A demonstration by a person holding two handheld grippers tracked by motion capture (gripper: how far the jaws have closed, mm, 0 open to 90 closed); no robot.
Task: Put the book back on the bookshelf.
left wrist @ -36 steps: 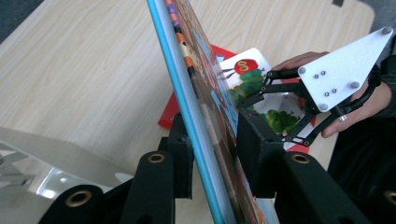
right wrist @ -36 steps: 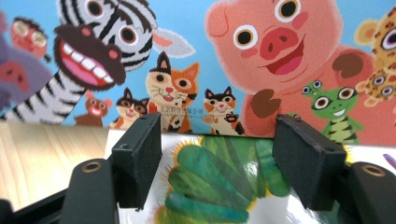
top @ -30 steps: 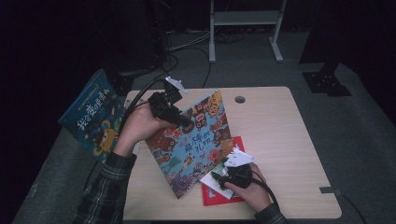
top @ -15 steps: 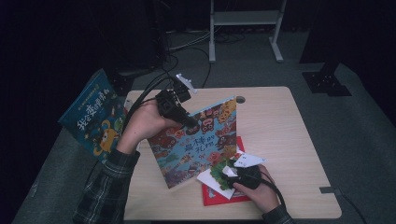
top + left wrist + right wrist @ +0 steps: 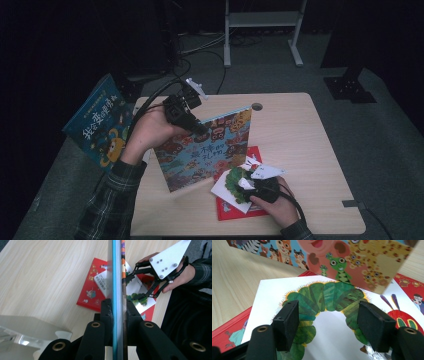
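So the table (image 5: 300,135) has the big animal picture book (image 5: 205,150) stood upright on it, left gripper (image 5: 192,125) clamped on its top edge. Right gripper (image 5: 329,315), jaws apart, hovers over the caterpillar book (image 5: 329,340) on the red book (image 5: 250,212). Next I'd guess: carry the big one off.

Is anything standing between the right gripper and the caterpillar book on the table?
Nothing visible does. The right gripper is right over the white caterpillar book, jaws apart above its cover with no pad pressing it. The animal picture book, clamped upright in the left gripper, stands just behind it, not between.
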